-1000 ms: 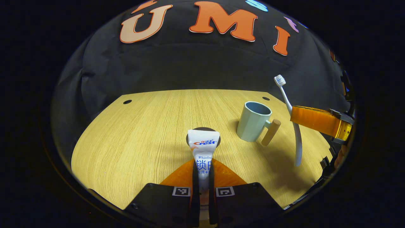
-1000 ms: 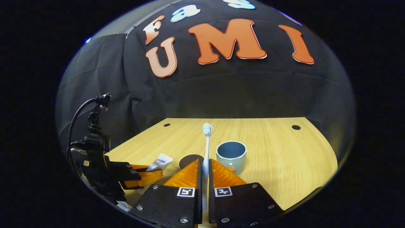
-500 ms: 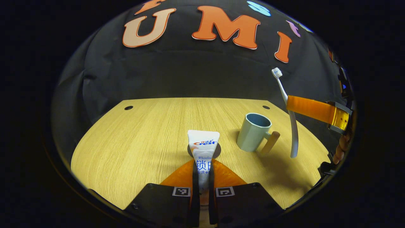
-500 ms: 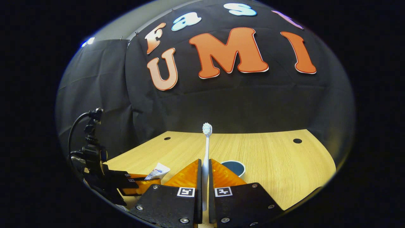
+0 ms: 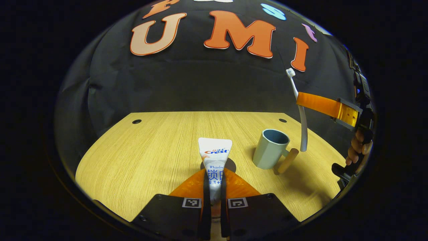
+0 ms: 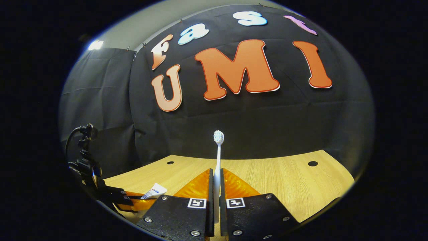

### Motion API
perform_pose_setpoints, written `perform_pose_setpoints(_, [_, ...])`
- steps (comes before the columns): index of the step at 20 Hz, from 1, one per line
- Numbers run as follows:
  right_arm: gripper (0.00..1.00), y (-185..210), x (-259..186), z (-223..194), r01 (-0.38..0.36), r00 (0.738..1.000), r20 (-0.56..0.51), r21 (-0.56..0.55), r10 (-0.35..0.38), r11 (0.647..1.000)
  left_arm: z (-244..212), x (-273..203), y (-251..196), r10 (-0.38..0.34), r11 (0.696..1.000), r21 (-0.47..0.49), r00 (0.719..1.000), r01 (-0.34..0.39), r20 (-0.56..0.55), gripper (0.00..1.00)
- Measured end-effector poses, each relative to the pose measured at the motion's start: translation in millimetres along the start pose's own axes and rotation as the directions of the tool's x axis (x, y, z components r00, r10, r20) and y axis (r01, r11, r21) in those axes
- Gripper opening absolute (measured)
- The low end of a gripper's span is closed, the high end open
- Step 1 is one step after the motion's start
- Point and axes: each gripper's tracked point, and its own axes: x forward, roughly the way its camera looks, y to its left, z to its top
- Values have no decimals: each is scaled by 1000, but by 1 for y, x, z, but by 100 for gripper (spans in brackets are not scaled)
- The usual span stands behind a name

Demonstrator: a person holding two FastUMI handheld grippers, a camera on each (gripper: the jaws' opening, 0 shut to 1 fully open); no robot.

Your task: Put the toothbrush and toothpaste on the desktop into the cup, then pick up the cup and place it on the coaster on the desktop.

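Desktop (image 5: 150,150) matt wood grain; cup (image 5: 269,149) smooth matt, handle (image 5: 287,161) wooden.

- A staged recording booth, not a lived-in room: black cloth (image 6: 254,120) hangs as the wall behind a bare pale wooden surface (image 5: 160,150).
- The surface has round cable holes (image 5: 136,121), like an office desk.
- Cables (image 6: 75,134) trail from the handheld rig.

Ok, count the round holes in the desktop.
2. One hole sits near the back left corner, the other hole near the back right, behind the cup. More may be hidden.
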Motion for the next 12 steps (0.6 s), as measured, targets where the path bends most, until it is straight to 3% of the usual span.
perform_pose_setpoints(12, [7, -20, 35, 16, 13, 992, 124, 12, -14, 1000, -10, -3, -3, 1, 1000, 4, 999, -1, 43, 15])
